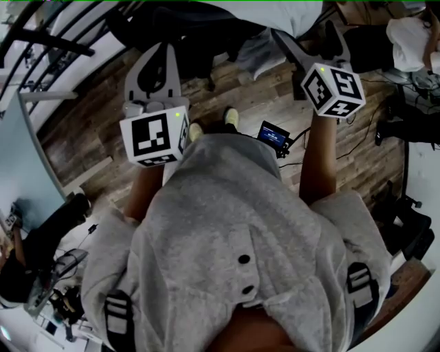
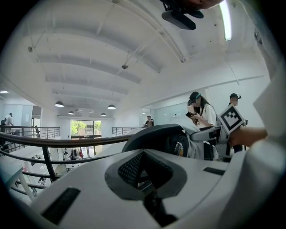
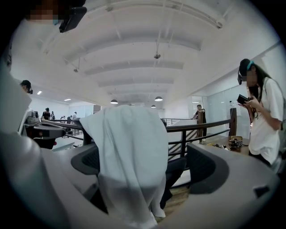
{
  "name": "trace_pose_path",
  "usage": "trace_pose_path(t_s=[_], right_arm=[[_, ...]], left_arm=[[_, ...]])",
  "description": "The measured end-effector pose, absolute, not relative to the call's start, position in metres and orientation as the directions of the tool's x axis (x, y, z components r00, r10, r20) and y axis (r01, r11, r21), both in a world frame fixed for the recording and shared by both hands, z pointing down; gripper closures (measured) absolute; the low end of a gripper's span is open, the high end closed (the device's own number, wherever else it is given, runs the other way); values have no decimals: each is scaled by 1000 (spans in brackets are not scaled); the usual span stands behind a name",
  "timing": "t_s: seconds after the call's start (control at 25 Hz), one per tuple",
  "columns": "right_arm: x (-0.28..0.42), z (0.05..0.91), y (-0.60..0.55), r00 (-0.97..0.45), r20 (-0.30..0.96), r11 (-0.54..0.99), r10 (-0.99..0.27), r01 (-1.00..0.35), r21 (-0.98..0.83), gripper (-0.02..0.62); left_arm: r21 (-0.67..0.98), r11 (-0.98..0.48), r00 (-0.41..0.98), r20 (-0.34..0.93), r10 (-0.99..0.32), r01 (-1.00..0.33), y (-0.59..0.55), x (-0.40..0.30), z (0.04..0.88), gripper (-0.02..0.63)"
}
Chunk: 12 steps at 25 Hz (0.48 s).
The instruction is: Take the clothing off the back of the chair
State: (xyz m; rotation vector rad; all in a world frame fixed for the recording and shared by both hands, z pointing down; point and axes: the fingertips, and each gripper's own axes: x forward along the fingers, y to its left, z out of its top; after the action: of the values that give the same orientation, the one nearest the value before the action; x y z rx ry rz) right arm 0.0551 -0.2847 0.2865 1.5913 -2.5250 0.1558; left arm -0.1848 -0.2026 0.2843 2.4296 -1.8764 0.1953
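Observation:
A white garment (image 3: pixel 129 152) hangs over the back of a dark office chair (image 3: pixel 176 172). My right gripper (image 3: pixel 145 167) is open, and the cloth hangs in the gap between its two jaws with neither pad pressed on it. In the head view the right gripper (image 1: pixel 313 38) reaches up to the white garment (image 1: pixel 275 14) at the top edge. My left gripper (image 2: pixel 144 172) is shut on nothing and points at the chair's dark back (image 2: pixel 152 136) from the left. Seen from the head, the left gripper (image 1: pixel 155 58) stands short of the chair (image 1: pixel 199 34).
A metal railing (image 2: pixel 53 141) runs behind the chair. A person (image 3: pixel 263 116) with a phone stands at the right by a desk (image 3: pixel 232 143). On the wooden floor lie a small screen device (image 1: pixel 273 135) and cables (image 1: pixel 357 137). More chairs stand at the left (image 1: pixel 41 234).

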Motion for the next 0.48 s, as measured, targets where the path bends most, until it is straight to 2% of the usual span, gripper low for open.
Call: trace_pose_path(t_s=[0.28, 0.48], right_arm=[[57, 287, -289, -432, 202, 441, -879, -898, 1, 31], [79, 285, -290, -373, 189, 378, -908, -926, -11, 54]], left_arm=[[-34, -236, 229, 137, -964, -971, -199, -191, 284, 595], [-39, -235, 228, 133, -965, -971, -202, -189, 281, 595]])
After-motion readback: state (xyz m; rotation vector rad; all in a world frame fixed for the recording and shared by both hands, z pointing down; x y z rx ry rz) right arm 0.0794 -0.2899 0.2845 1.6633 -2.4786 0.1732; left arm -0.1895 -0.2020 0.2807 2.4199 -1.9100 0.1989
